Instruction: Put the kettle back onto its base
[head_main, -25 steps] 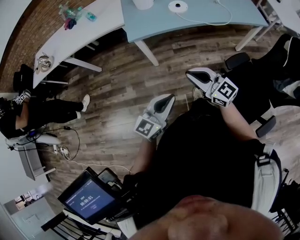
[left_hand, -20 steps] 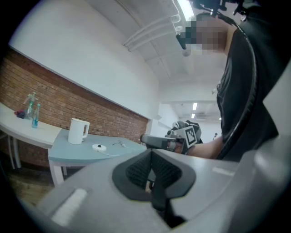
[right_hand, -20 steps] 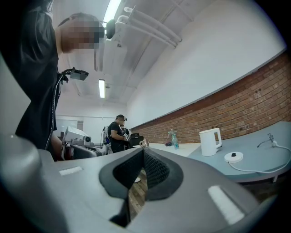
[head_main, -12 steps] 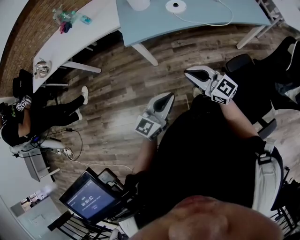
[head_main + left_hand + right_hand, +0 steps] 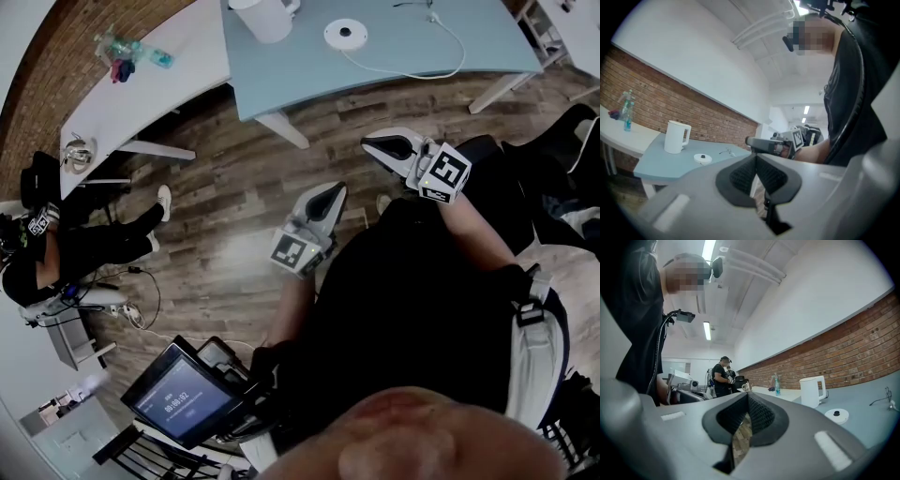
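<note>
Top of head view: white kettle (image 5: pixel 265 14) on blue table (image 5: pixel 422 52), left of its round base (image 5: pixel 345 34), not on it; left gripper (image 5: pixel 330 192) and right gripper (image 5: pixel 378 145) well short of both | left gripper view: jaws together, empty | right gripper view: jaws closed, empty | handling: rigid, smooth, likely heavy if filled; grasp the handle (image 5: pixel 687 135).

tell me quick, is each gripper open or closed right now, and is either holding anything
Left gripper: closed, holding nothing.
Right gripper: closed, holding nothing.
</note>
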The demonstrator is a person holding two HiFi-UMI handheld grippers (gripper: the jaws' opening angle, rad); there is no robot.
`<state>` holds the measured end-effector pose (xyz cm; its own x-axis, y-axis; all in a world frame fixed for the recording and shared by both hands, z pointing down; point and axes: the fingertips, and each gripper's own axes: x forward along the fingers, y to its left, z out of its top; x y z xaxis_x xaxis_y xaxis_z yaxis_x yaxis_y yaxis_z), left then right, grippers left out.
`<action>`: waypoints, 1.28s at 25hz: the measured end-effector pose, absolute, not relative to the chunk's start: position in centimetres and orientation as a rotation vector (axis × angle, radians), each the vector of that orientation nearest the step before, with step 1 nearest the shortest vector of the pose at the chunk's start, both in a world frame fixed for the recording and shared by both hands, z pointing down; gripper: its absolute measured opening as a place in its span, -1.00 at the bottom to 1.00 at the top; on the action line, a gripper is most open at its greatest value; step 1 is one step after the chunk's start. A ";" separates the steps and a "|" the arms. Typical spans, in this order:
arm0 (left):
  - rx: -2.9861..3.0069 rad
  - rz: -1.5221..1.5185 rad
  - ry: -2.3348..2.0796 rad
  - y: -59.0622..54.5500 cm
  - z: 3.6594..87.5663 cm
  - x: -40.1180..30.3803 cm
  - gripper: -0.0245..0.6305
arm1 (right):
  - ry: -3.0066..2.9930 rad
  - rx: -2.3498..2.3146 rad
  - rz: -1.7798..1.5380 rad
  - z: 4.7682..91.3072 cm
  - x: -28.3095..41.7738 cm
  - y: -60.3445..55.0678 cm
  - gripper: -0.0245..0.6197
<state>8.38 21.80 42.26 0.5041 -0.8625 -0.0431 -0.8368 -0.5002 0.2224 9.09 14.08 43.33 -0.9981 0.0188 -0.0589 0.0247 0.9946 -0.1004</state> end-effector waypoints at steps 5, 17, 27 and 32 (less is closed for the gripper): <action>2.540 -0.186 -1.493 18.6 42.5 8.9 -0.92 | 3.086 0.086 -0.159 43.0 9.6 11.3 -0.91; 2.475 -0.151 -1.490 13.3 43.5 9.3 -0.92 | 3.074 0.089 -0.200 43.2 11.1 6.4 -0.91; 2.499 -0.105 -1.480 10.2 43.8 10.9 -0.92 | 3.083 0.115 -0.198 44.2 12.8 4.7 -0.91; 2.492 -0.091 -1.493 9.7 44.0 11.0 -0.92 | 3.093 0.114 -0.225 44.5 13.1 3.7 -0.91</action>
